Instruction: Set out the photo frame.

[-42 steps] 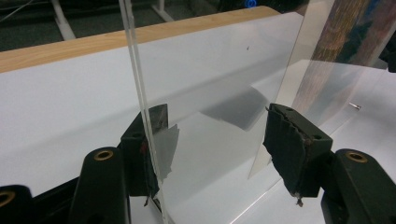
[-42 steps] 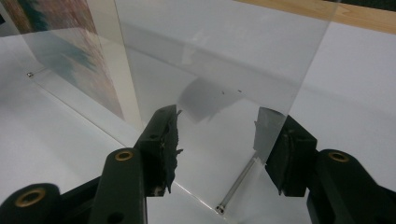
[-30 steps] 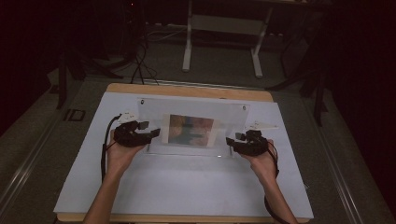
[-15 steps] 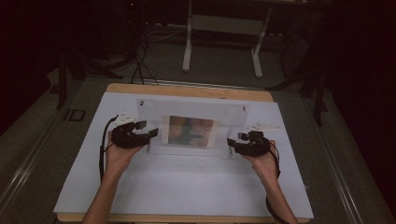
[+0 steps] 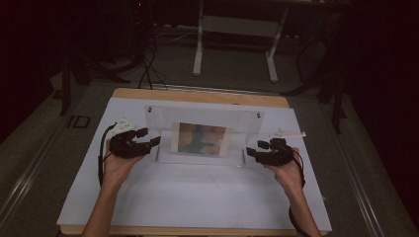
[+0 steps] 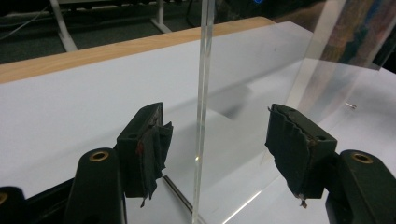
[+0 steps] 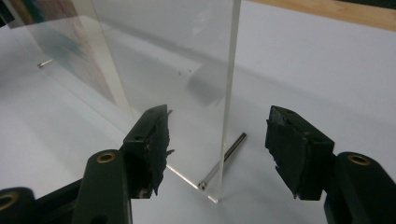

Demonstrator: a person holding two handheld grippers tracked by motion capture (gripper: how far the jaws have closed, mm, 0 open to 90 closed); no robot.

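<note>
Two grippers, left gripper [image 5: 154,141] and right gripper [image 5: 251,151], are straddling the side edges of the clear stand [image 5: 207,118] standing on the table [image 5: 197,197], jaws wide, not yet gripping; lifting seemingly left.

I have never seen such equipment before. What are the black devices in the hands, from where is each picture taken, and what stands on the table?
A person holds a hand-operated tool, called a gripper, in each hand: the left gripper and the right gripper. No robot arm is involved.

The high view looks down from above the person's side of the table. The other two pictures come from small cameras riding on the grippers, looking along their two black jaws.

On the white sheet covering the wooden table stands a clear acrylic panel with a colourful picture in it. Thin metal pins lie at its base.

Nothing is gripped. In both gripper views the jaws stand open, one on each side of the panel's upright edge, not touching it.
</note>
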